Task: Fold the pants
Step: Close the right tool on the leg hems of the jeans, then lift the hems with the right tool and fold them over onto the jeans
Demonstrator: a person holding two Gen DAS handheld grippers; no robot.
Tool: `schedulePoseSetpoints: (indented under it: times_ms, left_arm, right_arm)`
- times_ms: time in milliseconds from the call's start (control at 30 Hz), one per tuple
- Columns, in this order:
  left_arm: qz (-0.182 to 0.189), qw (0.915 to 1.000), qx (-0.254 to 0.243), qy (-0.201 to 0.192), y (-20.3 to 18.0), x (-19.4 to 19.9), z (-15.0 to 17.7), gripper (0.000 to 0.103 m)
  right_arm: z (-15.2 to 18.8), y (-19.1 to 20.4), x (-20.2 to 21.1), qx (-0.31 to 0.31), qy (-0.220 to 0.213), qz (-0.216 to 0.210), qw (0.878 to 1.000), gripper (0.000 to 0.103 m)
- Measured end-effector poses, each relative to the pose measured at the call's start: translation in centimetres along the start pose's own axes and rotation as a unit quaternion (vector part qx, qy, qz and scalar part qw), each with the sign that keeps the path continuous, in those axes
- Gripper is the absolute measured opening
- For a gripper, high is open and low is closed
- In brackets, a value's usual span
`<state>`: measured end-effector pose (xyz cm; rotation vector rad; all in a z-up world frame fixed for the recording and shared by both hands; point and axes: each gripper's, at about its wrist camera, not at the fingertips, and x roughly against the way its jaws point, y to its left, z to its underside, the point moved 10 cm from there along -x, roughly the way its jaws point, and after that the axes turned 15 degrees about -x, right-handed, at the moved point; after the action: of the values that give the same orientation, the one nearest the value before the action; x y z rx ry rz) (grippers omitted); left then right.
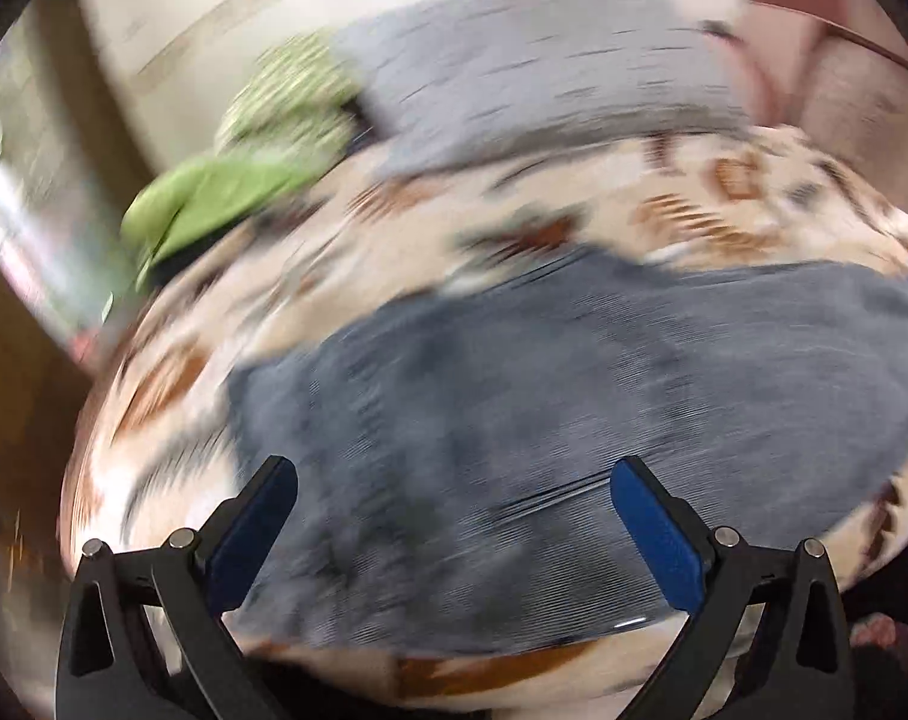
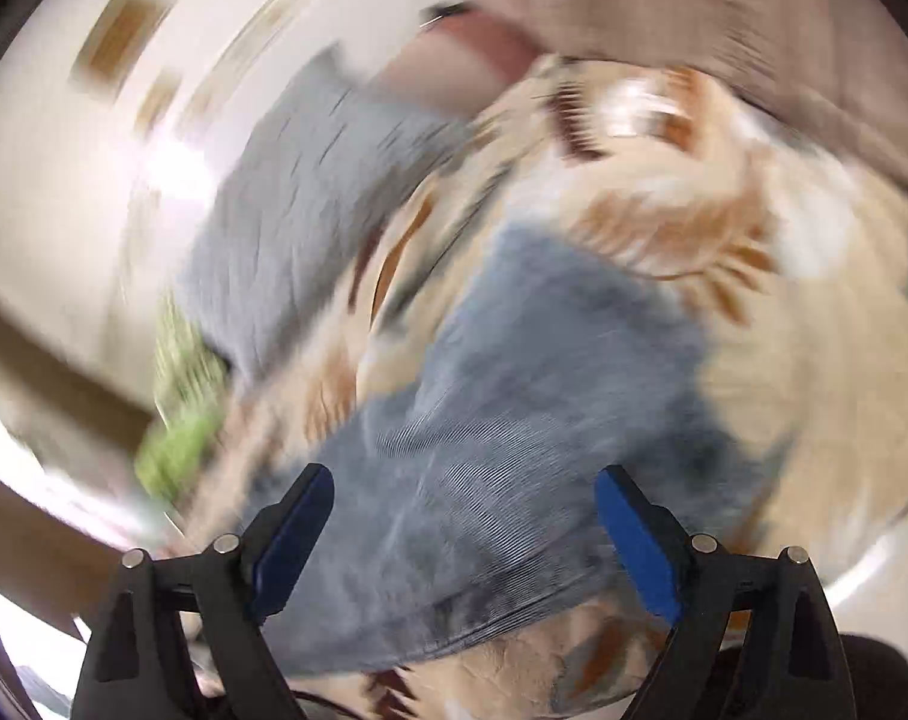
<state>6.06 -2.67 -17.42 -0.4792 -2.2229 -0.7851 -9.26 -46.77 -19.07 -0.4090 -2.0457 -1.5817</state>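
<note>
Grey-blue pants point(image 1: 514, 396) lie spread on a cream and brown patterned blanket point(image 1: 664, 210). Both views are smeared by motion. My left gripper point(image 1: 454, 480) hovers over the near part of the pants, open, nothing between its blue pads point(image 1: 658, 534). In the right wrist view the pants point(image 2: 514, 420) run from the lower middle up toward the centre. My right gripper point(image 2: 463, 486) is open above their near end, with its blue pads point(image 2: 634, 546) wide apart and empty.
A light grey-blue pillow point(image 1: 544, 72) rests at the far side of the blanket point(image 2: 784, 360), and it shows again as the pillow point(image 2: 297, 210) in the right view. A green cloth point(image 1: 225, 192) lies at the left edge. A pinkish cushion point(image 1: 814, 60) sits at the far right.
</note>
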Motion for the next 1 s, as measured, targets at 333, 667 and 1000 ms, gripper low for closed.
schedulePoseSetpoints:
  times_ms: [333, 667, 1000]
  left_arm:
    - [0.114, 0.9908, -0.073, 0.005, -11.1, -1.7, -5.4, 0.103]
    - [0.184, 0.9768, -0.075, 0.079, -13.1, -4.4, -0.7, 0.103]
    - [0.192, 0.9746, -0.102, 0.054, -13.5, -2.6, 1.0, 0.103]
  right_arm:
    - [1.1, -4.7, 0.4, -0.099, 0.036, 0.034, 0.994, 0.091]
    - [0.3, -5.2, -2.0, -0.113, 0.013, 0.071, 0.991, 0.091]
    - [-1.8, -3.5, -4.2, -0.067, -0.03, 0.087, 0.994, 0.029]
